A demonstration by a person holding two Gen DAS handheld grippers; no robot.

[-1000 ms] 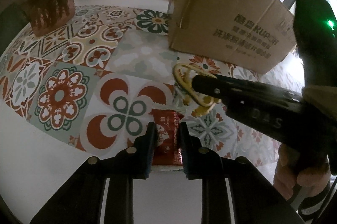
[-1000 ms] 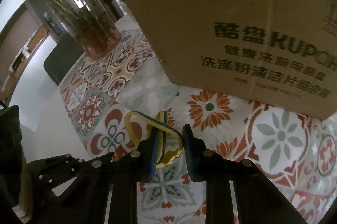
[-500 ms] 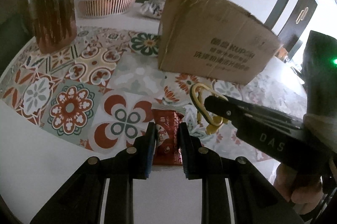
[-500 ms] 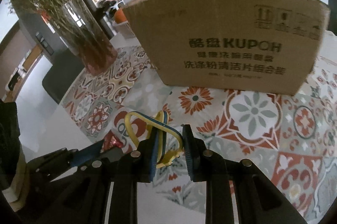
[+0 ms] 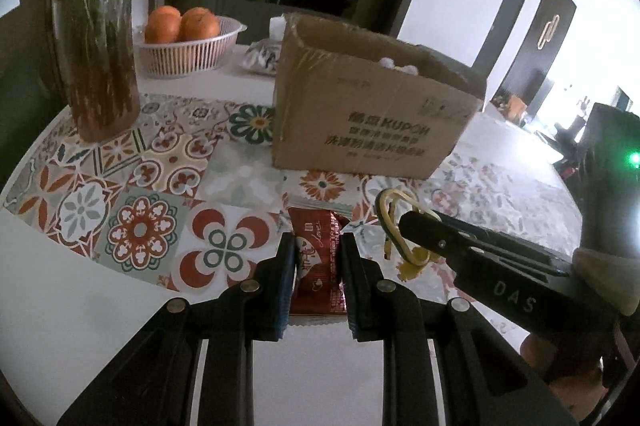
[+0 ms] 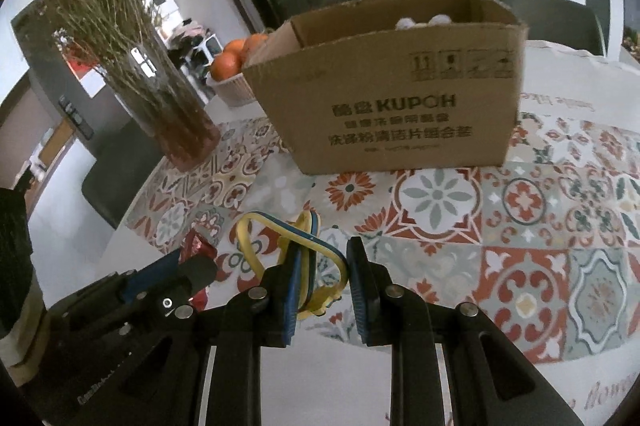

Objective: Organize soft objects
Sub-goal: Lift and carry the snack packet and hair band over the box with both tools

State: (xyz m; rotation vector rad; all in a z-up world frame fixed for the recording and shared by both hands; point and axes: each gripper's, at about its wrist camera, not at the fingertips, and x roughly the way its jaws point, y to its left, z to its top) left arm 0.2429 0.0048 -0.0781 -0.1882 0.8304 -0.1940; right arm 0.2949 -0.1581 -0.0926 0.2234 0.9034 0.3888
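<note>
Left gripper [image 5: 318, 258]: narrow jaw gap, pads pressed to both sides of a glossy red foil packet [image 5: 318, 266]. Right gripper [image 6: 324, 278]: jaws slightly apart, yellow-and-blue looped soft band [image 6: 288, 238] caught between them, against the left pad. Patterned tile-print tablecloth [image 6: 520, 226] beneath. Open corrugated cardboard box [image 6: 400, 105], printed lettering, well beyond both grippers. Glass vase of dried stems [image 5: 96, 37]; white ribbed basket of oranges [image 5: 184, 45]. Since a second ago both grippers have lifted; the box looks farther off.

both grippers [image 5: 318, 258] drawn back from box [image 5: 372, 113], raised
</note>
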